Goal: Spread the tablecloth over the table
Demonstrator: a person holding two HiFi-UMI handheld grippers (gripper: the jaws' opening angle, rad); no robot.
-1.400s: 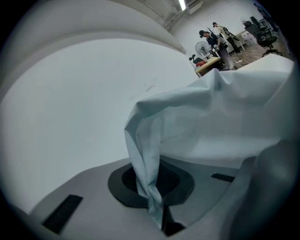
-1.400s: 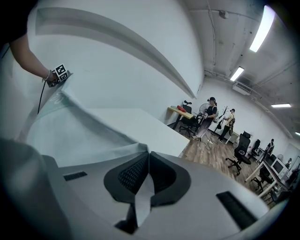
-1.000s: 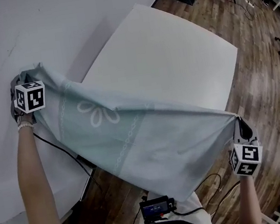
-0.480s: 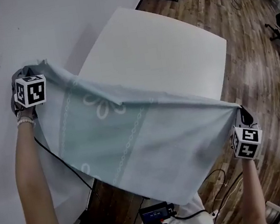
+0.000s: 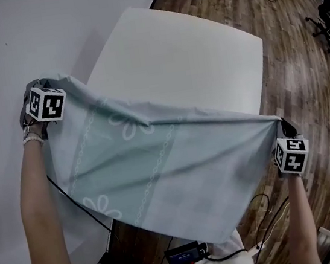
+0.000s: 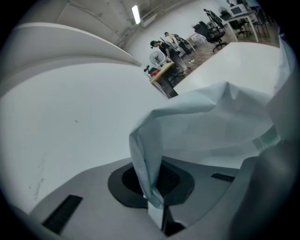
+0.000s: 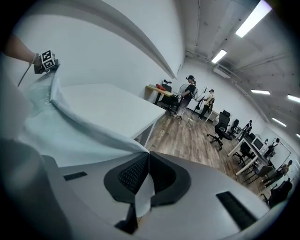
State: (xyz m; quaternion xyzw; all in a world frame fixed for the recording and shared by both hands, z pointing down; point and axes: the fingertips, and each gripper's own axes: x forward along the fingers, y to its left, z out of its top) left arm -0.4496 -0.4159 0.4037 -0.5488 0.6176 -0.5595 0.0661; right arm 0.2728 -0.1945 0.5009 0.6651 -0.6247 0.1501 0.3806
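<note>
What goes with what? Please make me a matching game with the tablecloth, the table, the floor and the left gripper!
Things:
1. tablecloth
2. table
3. floor
4. left gripper

Descriptions:
A. brown wood planks
B. shut on a corner of cloth
C. plain white
D. pale blue-green with flower patterns

Right pairs: 1-D, 2-C, 3-A, 4-B.
</note>
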